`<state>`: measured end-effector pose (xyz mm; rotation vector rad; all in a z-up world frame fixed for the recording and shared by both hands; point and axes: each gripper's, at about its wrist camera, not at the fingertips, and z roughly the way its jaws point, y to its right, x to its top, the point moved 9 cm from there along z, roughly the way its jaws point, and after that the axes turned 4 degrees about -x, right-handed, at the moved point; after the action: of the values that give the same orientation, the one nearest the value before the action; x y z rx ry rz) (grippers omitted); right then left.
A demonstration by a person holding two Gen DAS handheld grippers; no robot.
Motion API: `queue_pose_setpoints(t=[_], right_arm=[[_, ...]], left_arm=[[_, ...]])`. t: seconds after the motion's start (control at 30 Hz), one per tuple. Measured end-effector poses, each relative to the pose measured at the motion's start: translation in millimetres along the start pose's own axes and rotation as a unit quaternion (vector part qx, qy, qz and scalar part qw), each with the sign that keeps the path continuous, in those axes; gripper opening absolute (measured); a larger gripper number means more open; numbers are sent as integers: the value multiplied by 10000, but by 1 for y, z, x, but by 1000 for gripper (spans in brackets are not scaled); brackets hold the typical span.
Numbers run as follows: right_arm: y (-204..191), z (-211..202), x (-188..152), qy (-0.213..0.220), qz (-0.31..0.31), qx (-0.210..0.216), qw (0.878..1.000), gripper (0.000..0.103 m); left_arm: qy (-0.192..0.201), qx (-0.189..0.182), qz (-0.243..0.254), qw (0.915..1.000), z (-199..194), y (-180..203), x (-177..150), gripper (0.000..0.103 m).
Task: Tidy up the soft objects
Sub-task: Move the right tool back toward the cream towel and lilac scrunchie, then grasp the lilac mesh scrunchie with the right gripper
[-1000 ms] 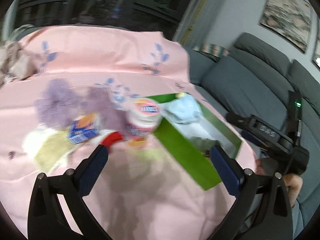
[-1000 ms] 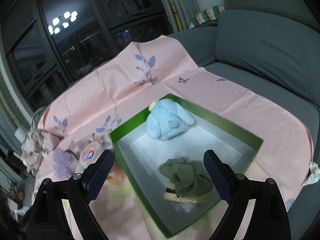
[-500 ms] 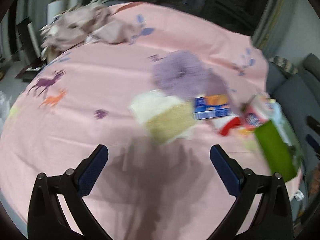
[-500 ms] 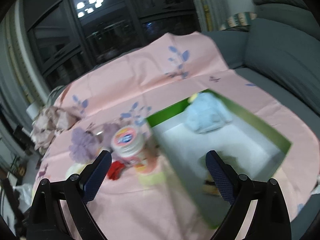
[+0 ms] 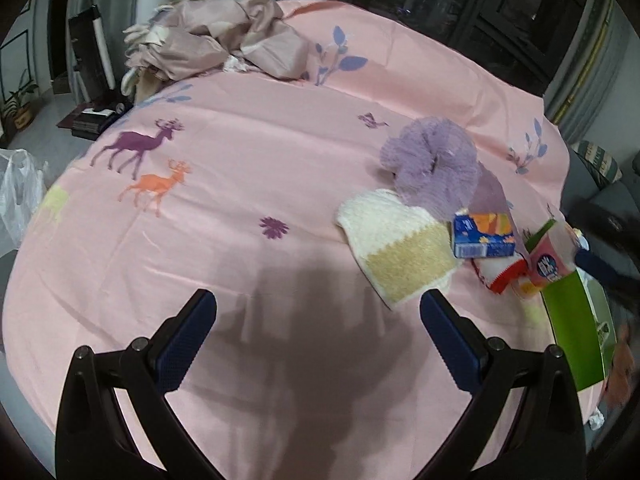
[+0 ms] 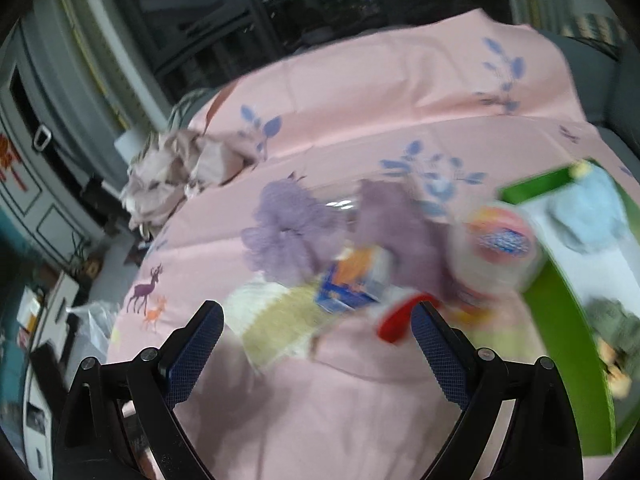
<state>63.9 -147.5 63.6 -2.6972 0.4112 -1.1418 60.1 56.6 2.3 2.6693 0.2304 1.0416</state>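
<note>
Step in hand, by judgement: selecting the next soft item, with nothing held. The left gripper (image 5: 318, 318) hangs above bare pink cloth (image 5: 240, 168) at the lower centre of its frame, fingers spread wide and empty. The right gripper (image 6: 316, 330) is likewise wide apart and empty; its view is motion-blurred.

Items not yet boxed lie at the right of the left wrist view: a cream-and-yellow knit sock (image 5: 396, 252), fuzzy and flat; touching it above, a lilac mesh puff (image 5: 434, 164), ruffled and ring-shaped; beside it, a white sock with a red cuff (image 5: 500, 274). A rigid blue-orange carton (image 5: 482, 236) lies between the two socks, and a pink-lidded cup (image 5: 550, 266) stands against the green box (image 5: 572, 312).

The box interior, at the right edge of the right wrist view, holds a pale blue plush (image 6: 592, 216) and a dark green bundle (image 6: 616, 320).

Next move, by judgement: bring one gripper over the knit sock, lower it, and pinch a thick fold, clear of the carton.
</note>
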Motion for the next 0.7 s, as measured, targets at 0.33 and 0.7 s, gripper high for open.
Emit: queue_pose_setpoints(t=[0.33,0.7], right_arm=[[-41,113,15,-522,-407,-557,9963,88],[-28,140,9,-568,-607,-768,9936,18]], left_arm=[[260,282,-113,9992,-10,-20,11,101],[325,329,-197,9987,-13,-26,16,101]])
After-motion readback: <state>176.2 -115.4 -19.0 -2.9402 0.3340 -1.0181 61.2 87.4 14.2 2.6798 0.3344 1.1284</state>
